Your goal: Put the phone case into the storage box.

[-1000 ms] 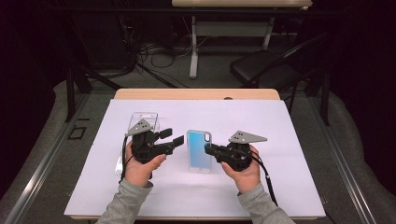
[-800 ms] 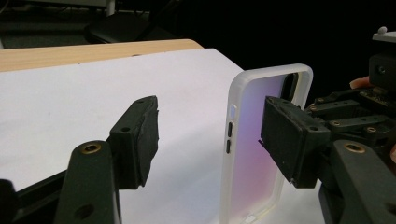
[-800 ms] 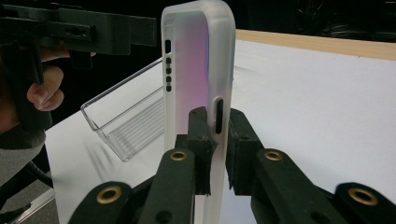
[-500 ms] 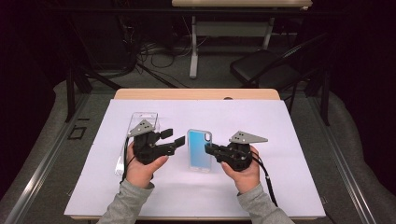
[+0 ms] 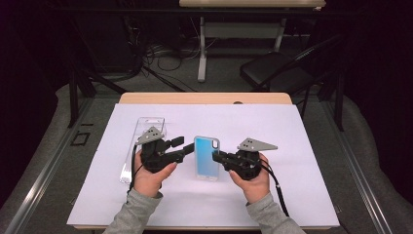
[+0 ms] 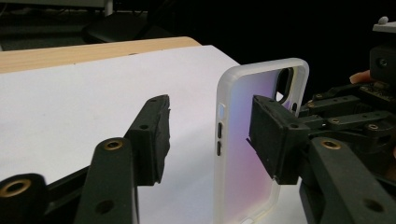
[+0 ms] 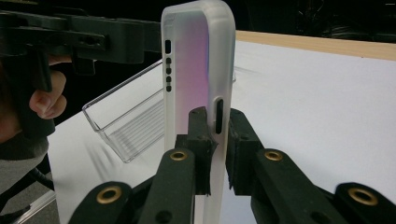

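Frosted, bendy plastic makes up the phone case [image 5: 206,158], held at the white sheet's [image 5: 302,146] middle: light, slick and springy, likely best held by its stiffer side rim. The right gripper [image 7: 215,140] pinches that rim. The left gripper's [image 6: 208,135] jaws have just been closing around the opposite rim, not yet pressing. At nine o'clock, the clear tray [image 5: 127,156] looks empty.

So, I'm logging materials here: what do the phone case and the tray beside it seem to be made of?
The phone case looks like frosted, translucent soft plastic, perhaps silicone: matte rim, with a pink-blue sheen showing through. The tray looks like clear, glossy hard plastic: see-through walls, ribbed floor.
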The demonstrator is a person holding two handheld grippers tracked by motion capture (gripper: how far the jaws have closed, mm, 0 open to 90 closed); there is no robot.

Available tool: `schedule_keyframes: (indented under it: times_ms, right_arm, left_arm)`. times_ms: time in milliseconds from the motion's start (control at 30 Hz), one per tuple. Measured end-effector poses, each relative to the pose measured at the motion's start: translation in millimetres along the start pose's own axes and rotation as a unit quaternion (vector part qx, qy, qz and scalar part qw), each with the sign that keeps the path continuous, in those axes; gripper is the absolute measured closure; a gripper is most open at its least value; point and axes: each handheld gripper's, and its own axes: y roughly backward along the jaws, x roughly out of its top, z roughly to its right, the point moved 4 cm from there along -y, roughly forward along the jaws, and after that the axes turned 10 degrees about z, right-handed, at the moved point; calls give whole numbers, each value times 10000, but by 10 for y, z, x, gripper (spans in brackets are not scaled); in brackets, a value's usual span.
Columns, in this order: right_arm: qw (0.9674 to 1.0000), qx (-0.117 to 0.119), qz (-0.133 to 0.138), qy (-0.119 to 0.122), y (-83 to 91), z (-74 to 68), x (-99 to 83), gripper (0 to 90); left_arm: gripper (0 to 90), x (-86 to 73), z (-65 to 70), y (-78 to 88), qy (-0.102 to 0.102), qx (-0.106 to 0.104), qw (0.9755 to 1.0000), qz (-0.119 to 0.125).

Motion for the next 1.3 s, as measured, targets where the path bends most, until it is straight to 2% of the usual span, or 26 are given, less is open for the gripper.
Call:
schedule_keyframes:
  times_ms: [133,300,433,600,633,833,1300]
  right_arm:
    - [10000,31,4,9,-15,-17,-11,821]
    - [10000,43,-17,6,-17,-29,-15,821]
    - [10000,80,-40,39,-23,-45,-23,820]
    - [9999,125,-52,47,-41,-68,-37,820]
    - [9999,130,-70,48,-40,-70,-38,821]
    - [9998,167,-84,46,-44,-89,-42,820]
    - [9996,248,-112,67,-56,-116,-53,820]
  left_arm:
    - [532,-15,19,-15,-56,-47,10000,-26]
    - [541,-25,23,-24,-144,-56,9999,-26]
    - [554,-27,42,-30,-245,-166,9995,-63]
    - [554,-29,40,-29,-242,-168,9995,-62]
    - [559,-30,41,-29,-221,-222,9995,-69]
    - [619,-40,53,-31,-181,-294,9993,-111]
    - [721,-43,44,-20,-164,-291,9993,-139]
